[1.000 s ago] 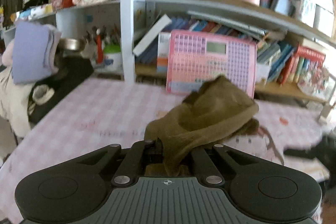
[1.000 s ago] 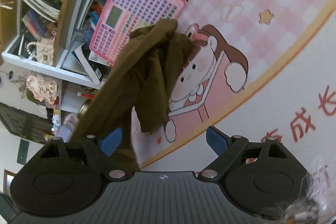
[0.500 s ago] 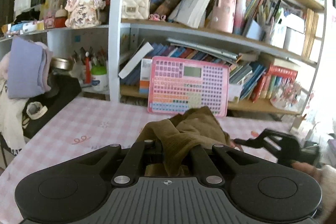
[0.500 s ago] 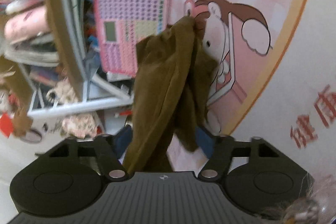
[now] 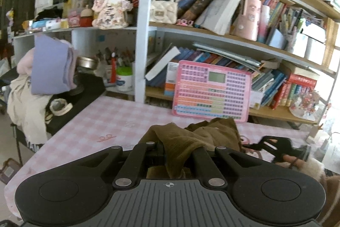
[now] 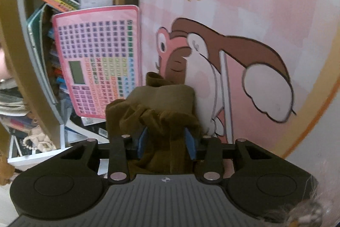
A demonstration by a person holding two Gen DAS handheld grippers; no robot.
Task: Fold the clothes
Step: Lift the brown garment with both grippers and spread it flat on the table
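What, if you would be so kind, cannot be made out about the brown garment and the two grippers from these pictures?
- Brown garment, left wrist view: its shape and type; it is bunched, and the left gripper hides its lower part.
- Right gripper, right wrist view: its jaws are closing with cloth between them; whether the pads press yet is unclear.
- Right gripper, left wrist view: blurred, fingertips unreadable.
- Table: near edge hidden by both gripper bodies.

— What is leaning against the bookshelf?
— A pink keyboard toy, standing on the pink checked surface. A lilac folded cloth is hanging at the left.
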